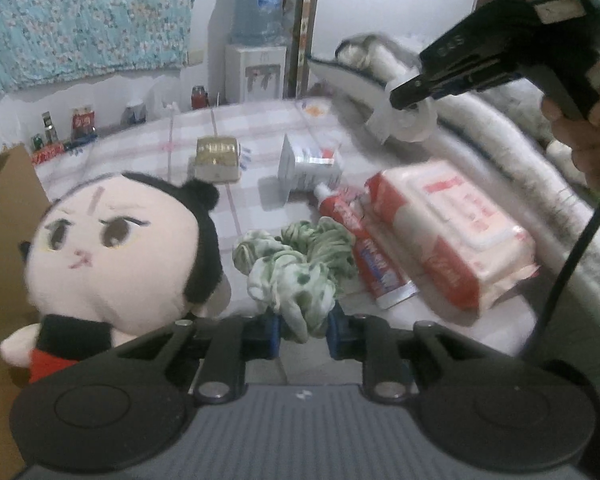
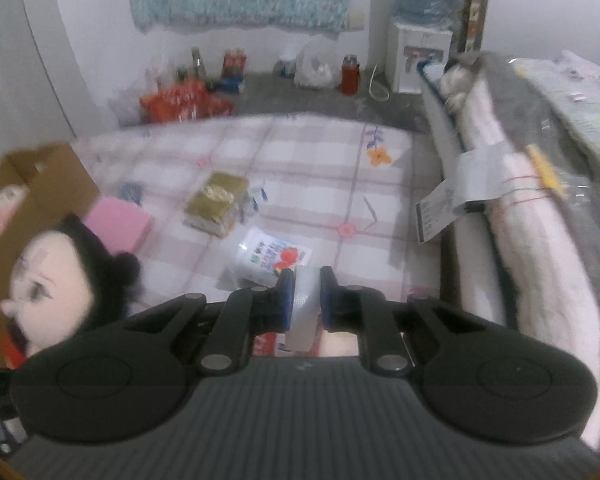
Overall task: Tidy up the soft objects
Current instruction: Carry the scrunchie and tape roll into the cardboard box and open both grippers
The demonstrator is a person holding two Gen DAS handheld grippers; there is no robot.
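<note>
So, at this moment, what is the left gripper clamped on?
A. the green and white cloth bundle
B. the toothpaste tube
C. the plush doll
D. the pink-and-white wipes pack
A: in the left wrist view the left gripper has its jaws closed on the end of the green and white cloth bundle, while the plush doll, toothpaste tube and wipes pack lie apart from it.

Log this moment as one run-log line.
left tongs: shut on green-white cloth | right tongs: shut on white tape roll | plush doll: beside cardboard box
</note>
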